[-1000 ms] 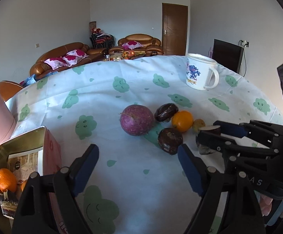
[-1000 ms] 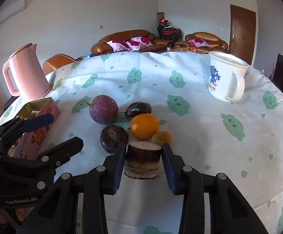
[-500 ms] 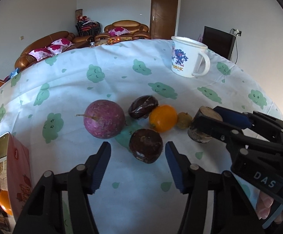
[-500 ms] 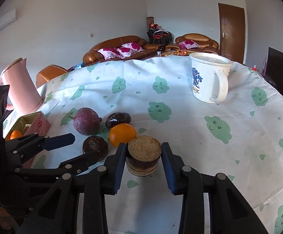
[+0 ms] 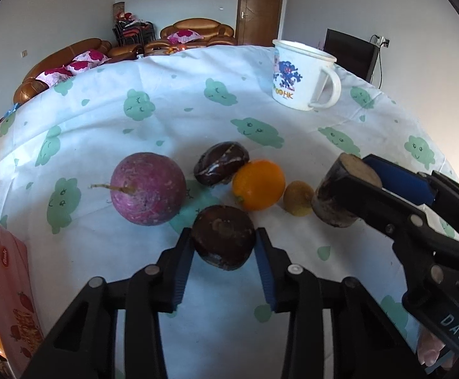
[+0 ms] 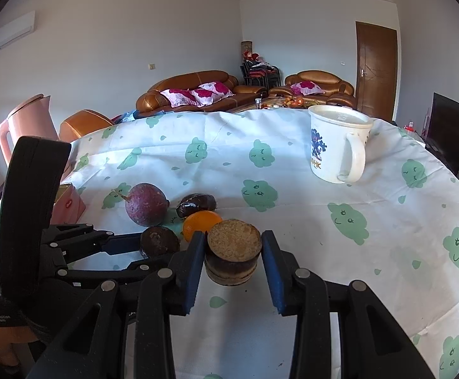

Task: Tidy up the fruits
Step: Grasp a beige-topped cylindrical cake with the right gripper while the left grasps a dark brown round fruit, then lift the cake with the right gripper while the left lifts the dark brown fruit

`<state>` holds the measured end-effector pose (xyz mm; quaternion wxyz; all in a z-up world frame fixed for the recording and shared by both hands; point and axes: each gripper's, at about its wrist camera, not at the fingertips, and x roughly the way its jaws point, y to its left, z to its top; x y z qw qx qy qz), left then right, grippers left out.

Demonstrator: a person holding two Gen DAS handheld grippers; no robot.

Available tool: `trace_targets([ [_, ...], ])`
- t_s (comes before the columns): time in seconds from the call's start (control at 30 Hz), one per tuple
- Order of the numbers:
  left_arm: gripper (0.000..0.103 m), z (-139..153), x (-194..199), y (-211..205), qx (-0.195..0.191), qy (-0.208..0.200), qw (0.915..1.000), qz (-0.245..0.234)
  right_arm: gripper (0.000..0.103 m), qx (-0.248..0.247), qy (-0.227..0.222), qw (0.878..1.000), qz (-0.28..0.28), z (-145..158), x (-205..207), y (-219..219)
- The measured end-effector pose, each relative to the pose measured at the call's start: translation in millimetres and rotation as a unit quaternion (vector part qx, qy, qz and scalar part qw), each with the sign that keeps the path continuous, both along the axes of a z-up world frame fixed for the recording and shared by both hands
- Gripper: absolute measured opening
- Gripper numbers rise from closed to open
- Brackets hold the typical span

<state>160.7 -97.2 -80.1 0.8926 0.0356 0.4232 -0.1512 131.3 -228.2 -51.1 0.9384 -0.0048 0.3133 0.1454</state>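
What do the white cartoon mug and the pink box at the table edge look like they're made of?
White cartoon mug: probably enamelled metal or glazed ceramic; its glossy white wall, thin rolled rim and printed figure leave it open. Pink box: likely a printed tin; a gold, metallic-looking rim shows at its open top.

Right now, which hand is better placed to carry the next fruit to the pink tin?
Probably the left. The left gripper is closing around the dark brown fruit, and the pink tin lies on its side. The right gripper already holds the brown cylinder piece, farther away.
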Motion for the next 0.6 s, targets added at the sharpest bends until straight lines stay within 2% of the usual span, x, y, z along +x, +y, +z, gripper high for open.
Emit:
trace_targets([
  [0.6,0.04,22.0,-20.7,12.9,-0.022,-0.076,0.9967,0.017,0.038,0.015,-0.031,0.999,0.02,7.0,-14.3,-1.5],
])
